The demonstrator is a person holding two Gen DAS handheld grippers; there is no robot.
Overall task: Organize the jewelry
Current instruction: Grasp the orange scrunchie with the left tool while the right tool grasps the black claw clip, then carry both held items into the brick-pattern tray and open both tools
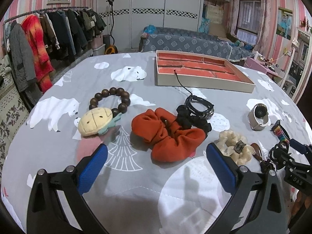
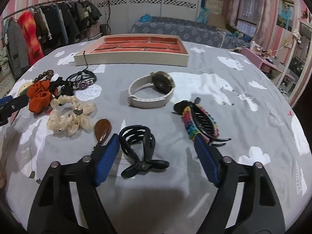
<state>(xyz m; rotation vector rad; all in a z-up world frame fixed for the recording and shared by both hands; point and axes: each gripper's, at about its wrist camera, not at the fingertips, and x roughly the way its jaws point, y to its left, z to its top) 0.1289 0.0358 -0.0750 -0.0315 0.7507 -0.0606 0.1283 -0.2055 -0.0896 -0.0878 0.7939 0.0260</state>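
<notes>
While tray (image 2: 132, 59) sits empty at far side of bed, right gripper (image 2: 157, 148) hangs low with fingers spread wide, holding nothing. Black claw clip (image 2: 140, 150) lies between its fingers, hugging left pad (image 2: 108, 156), well short of tray; long axis runs roughly toward tray. Left gripper (image 1: 156, 165) also spread, empty, facing orange scrunchie (image 1: 167, 134) on tray's near-left side. Right nearer clip.
</notes>
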